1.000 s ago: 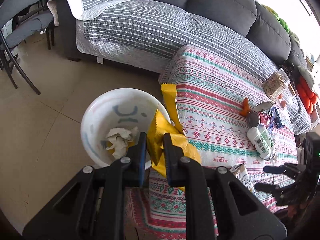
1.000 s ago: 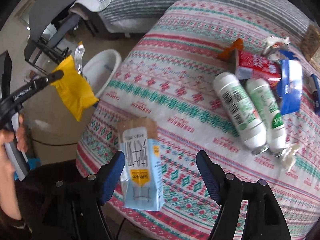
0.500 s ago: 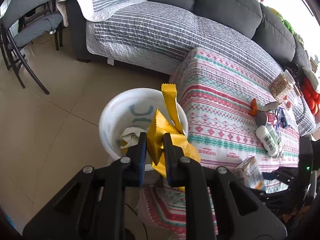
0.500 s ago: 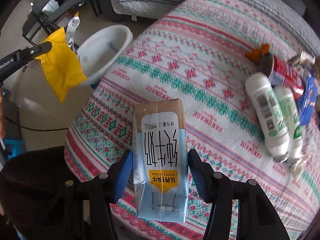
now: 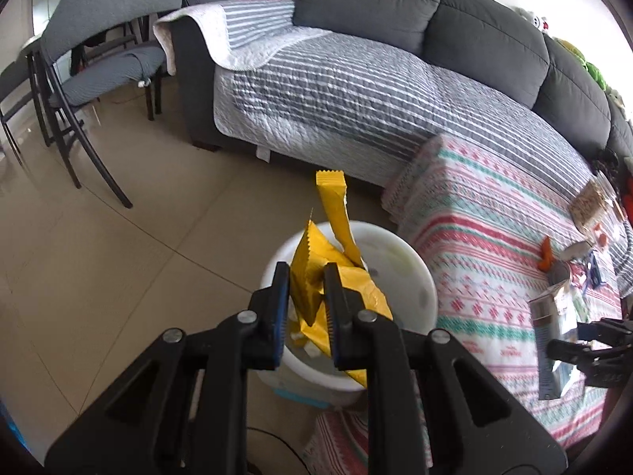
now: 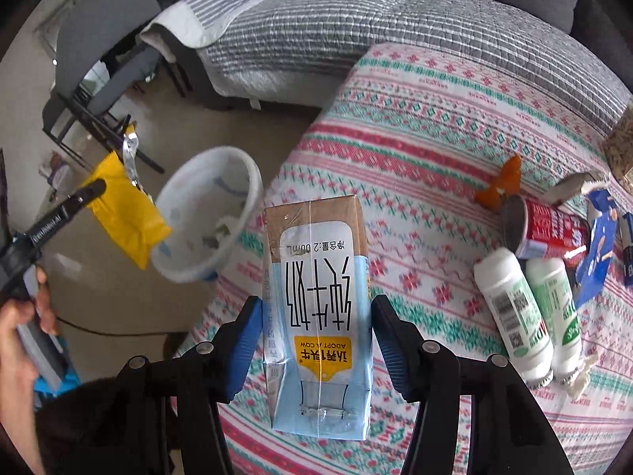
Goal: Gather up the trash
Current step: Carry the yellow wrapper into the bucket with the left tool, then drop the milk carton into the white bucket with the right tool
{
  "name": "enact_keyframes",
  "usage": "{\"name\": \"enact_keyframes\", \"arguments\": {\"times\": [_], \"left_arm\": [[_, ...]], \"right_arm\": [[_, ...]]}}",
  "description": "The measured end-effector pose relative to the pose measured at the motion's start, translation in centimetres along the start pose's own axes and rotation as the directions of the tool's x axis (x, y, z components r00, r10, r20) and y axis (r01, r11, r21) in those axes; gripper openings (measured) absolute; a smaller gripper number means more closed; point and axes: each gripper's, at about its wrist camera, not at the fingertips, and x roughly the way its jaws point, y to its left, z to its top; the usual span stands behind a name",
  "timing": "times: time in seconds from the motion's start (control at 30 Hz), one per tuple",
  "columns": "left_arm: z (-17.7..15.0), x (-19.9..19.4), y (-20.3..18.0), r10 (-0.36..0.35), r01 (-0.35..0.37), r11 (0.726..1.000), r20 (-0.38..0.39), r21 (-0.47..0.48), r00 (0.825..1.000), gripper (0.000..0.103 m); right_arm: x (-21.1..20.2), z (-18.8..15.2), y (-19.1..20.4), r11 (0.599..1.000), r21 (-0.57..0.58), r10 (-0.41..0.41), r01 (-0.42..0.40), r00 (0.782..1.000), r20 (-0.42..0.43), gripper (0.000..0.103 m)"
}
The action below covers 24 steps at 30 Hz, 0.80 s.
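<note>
Trash was in both your grippers at this point. Your left gripper (image 5: 306, 303) was clamped tight on a crumpled yellow wrapper (image 5: 336, 281), dangling right over the white bin (image 5: 399, 257) on the floor beside the patterned table (image 5: 486, 245). Your right gripper (image 6: 316, 340) had just been closing, and its blue pads (image 6: 247, 340) sat against both sides of a blue milk carton (image 6: 318, 316), held over the table edge. Back on the cloth, two white bottles (image 6: 514, 316) lay side by side next to a red can (image 6: 550, 229) and some orange peel (image 6: 502, 186).
</note>
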Motion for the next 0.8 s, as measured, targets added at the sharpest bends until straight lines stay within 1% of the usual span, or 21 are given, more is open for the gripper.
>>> {"name": "enact_keyframes", "arguments": {"times": [0.03,0.1,0.13,0.17,0.23,0.3,0.37,0.47,0.6,0.7,0.77,0.8], "left_arm": [[0.1,0.3,0.2,0.001,-0.001,1.0,0.011,0.001,1.0,0.021],[0.1,0.9,0.3,-0.004,0.004,1.0,0.005,0.009,1.0,0.04],[0.1,1.2,0.3,0.01,-0.01,1.0,0.001,0.012,1.0,0.059],[0.1,1.2,0.3,0.02,-0.02,1.0,0.003,0.013,1.0,0.068],[0.2,1.2,0.3,0.017,-0.017,1.0,0.001,0.015,1.0,0.068],[0.2,1.1,0.6,0.005,-0.005,1.0,-0.023,0.011,1.0,0.07],[0.1,0.9,1.1,0.009,-0.009,1.0,-0.038,-0.003,0.999,0.081],[-0.5,0.5,1.8,0.023,-0.024,1.0,-0.056,-0.013,0.998,0.085],[-1.7,0.4,3.3,0.062,-0.063,0.998,-0.102,0.0,0.993,0.086],[-2.8,0.0,4.5,0.092,-0.092,0.996,-0.129,0.008,0.987,0.09],[-3.2,-0.2,4.9,0.105,-0.104,0.994,-0.133,0.02,0.985,0.098],[-3.4,-0.4,5.1,0.114,-0.111,0.993,-0.134,0.028,0.984,0.099]], "right_arm": [[0.0,0.4,0.2,1.0,0.009,0.006,-0.006,1.0,0.014,0.057],[-0.3,0.9,0.4,1.0,0.022,0.014,-0.014,0.999,0.034,0.057],[-0.2,1.1,0.6,0.999,0.028,0.018,-0.02,0.999,0.043,0.057],[-0.1,1.4,0.8,0.999,0.035,0.023,-0.025,0.998,0.052,0.057],[0.2,2.0,1.2,0.998,0.044,0.031,-0.033,0.997,0.064,0.058],[0.5,2.6,1.9,0.998,0.045,0.042,-0.045,0.996,0.074,0.058],[0.8,2.8,2.7,0.998,0.041,0.054,-0.057,0.995,0.081,0.058],[1.6,3.5,3.9,0.997,0.028,0.067,-0.069,0.994,0.091,0.058],[3.1,4.3,5.8,0.996,0.006,0.088,-0.088,0.992,0.088,0.058],[4.3,5.0,7.0,0.996,-0.006,0.094,-0.094,0.991,0.091,0.058],[5.1,5.2,7.8,0.995,-0.007,0.102,-0.102,0.99,0.094,0.058],[5.5,5.4,8.2,0.994,-0.006,0.107,-0.106,0.99,0.096,0.058]]}}
